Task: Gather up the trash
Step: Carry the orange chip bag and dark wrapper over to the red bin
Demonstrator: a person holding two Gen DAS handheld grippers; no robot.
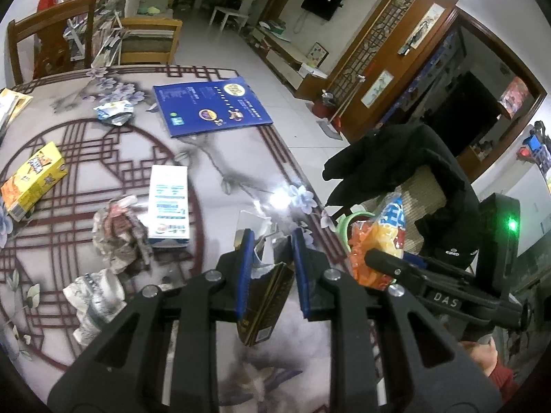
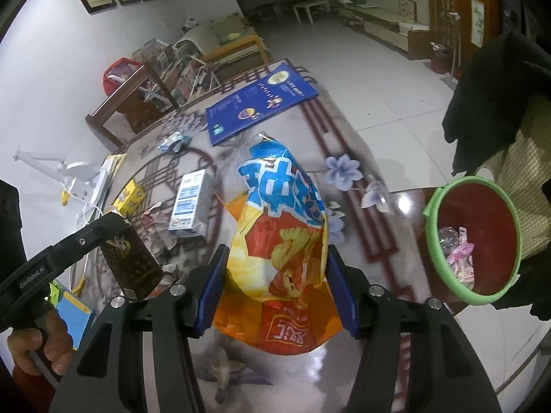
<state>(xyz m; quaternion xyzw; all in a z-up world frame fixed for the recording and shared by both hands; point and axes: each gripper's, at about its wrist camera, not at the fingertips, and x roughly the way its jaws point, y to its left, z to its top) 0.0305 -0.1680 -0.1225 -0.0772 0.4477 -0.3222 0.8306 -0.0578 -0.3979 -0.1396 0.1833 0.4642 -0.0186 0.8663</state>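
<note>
My left gripper (image 1: 271, 237) is shut on a flattened dark carton with gold print (image 1: 265, 306), held above the table. In the right wrist view the same carton (image 2: 132, 261) hangs at the left from that gripper's black finger (image 2: 86, 241). My right gripper (image 2: 278, 251) is shut on an orange, yellow and blue snack bag (image 2: 282, 241), its blue pads pressing both sides. This bag (image 1: 378, 237) also shows at the right of the left wrist view. A red bin with a green rim (image 2: 430, 234) stands to the right, beyond the table edge, with pink wrappers inside.
On the patterned table (image 1: 220, 179) lie a flat blue box (image 1: 210, 103), a white carton (image 1: 168, 203), a yellow box (image 1: 32, 179), crumpled paper (image 1: 117, 237) and two crumpled wrappers (image 1: 96, 296). A black jacket (image 1: 396, 165) hangs on the chair by the bin.
</note>
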